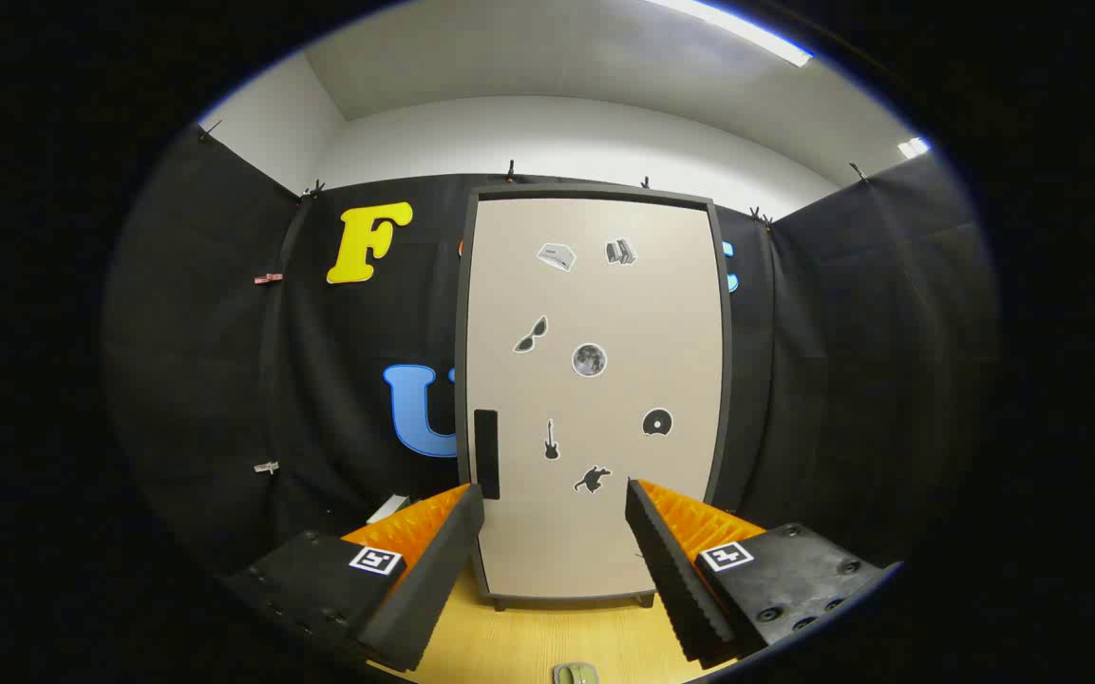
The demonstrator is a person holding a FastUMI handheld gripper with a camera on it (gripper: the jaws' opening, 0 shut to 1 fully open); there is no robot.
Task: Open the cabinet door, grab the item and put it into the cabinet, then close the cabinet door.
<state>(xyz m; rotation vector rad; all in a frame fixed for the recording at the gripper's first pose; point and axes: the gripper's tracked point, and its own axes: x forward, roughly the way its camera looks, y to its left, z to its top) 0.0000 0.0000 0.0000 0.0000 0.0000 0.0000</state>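
A tall cabinet (594, 399) with a beige door in a dark frame stands upright on the wooden table, straight ahead of my fingers. The door is closed and carries several small stickers. Its dark vertical handle (486, 454) sits on the door's left edge, just above my left fingertip. My gripper (555, 494) is open, its fingers spread wide with nothing between them, some way short of the door. A small grey-green item (575, 674) lies on the table close below and between my fingers, only partly seen.
The wooden table (547, 632) runs from under my fingers to the cabinet's feet. Black cloth walls close in behind and on both sides of the cabinet. A small white object (387, 508) lies on the table left of the cabinet, behind my left finger.
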